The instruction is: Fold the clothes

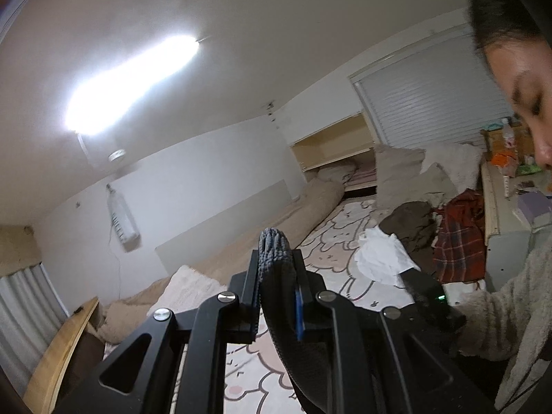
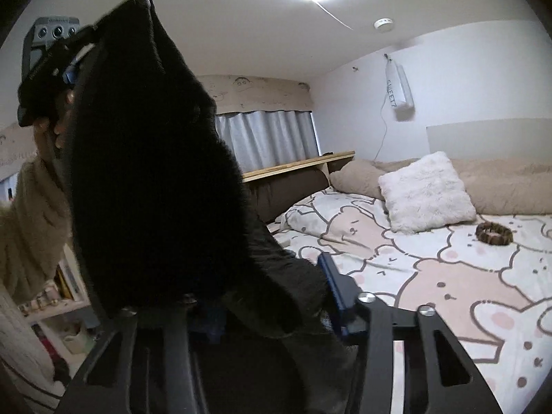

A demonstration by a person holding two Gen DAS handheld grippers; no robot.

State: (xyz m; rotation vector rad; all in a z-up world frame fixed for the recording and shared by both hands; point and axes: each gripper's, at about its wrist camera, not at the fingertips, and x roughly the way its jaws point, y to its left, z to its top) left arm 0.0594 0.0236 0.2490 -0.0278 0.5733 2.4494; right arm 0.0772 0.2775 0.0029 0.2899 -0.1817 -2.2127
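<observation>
A dark knitted garment (image 1: 274,241) is pinched at a folded edge by my left gripper (image 1: 276,265), which is shut on it and raised high above the bed. From there the cloth hangs down toward the lens. In the right wrist view the same black garment (image 2: 155,172) fills the left half, stretched between both tools. My right gripper (image 2: 262,276) is shut on its lower part; one blue-padded finger (image 2: 331,276) shows and the other is hidden under the cloth. The left gripper (image 2: 65,69) is at the upper left, held by a hand in a fluffy cream sleeve (image 2: 31,214).
Below lies a bed with a cartoon bear sheet (image 2: 431,276), a fluffy white pillow (image 2: 427,193) and a brown scrunchie (image 2: 493,233). A white cloth (image 1: 379,258), a brown garment (image 1: 410,224) and a red plaid one (image 1: 459,238) are piled at the far end. A person's head (image 1: 510,51) is close on the right.
</observation>
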